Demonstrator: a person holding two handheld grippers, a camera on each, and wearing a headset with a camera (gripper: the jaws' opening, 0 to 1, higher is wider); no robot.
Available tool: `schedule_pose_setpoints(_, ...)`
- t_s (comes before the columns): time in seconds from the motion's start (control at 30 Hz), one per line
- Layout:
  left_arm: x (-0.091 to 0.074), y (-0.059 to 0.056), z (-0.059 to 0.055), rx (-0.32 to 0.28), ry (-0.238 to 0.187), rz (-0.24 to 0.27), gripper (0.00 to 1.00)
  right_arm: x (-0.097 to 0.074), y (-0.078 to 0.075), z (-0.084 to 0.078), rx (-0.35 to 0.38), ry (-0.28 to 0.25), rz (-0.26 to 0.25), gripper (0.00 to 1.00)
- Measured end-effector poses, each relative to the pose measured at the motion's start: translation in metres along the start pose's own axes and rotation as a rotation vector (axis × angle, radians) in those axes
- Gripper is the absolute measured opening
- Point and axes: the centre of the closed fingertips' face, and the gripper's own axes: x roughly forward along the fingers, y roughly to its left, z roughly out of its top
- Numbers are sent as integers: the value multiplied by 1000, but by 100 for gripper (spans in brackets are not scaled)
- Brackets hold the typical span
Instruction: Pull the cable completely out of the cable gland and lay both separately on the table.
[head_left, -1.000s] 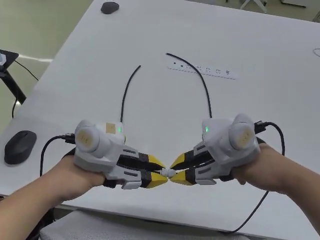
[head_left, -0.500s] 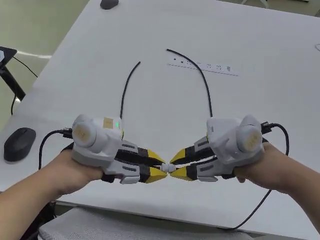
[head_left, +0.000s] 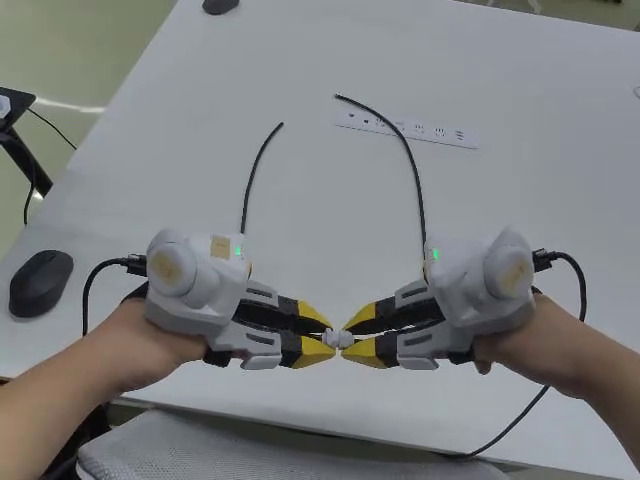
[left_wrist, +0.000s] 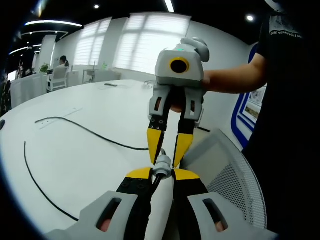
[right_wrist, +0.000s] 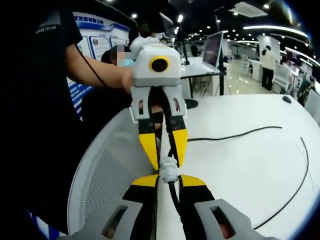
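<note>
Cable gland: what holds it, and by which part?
The left gripper and right gripper pinch the cable gland from opposite ends with the tips of their jaws.

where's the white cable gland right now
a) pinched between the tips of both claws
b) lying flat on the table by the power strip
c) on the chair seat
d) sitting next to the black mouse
a: the cable gland sits right where the tips of the left claw and the right claw meet, held up off the table near its front edge.
</note>
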Motion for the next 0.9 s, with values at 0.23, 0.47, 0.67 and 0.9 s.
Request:
schedule_pose_setpoints(0.23,-1,1,2,47,23,2,14,-3,-3,3,160,-56,71,21)
schedule_pose_setpoints(0.47,-1,1,7,84,29,9,14,-7,-7,13,301,-137,141,17)
schedule_pose_setpoints(0.67,0,1,9,103,34,8,14,-9,-9,15,388,-182,192,14)
schedule_pose_setpoints(0.9,2,1,10,125,47,7,14,-9,-2,13,438,-189,252,11)
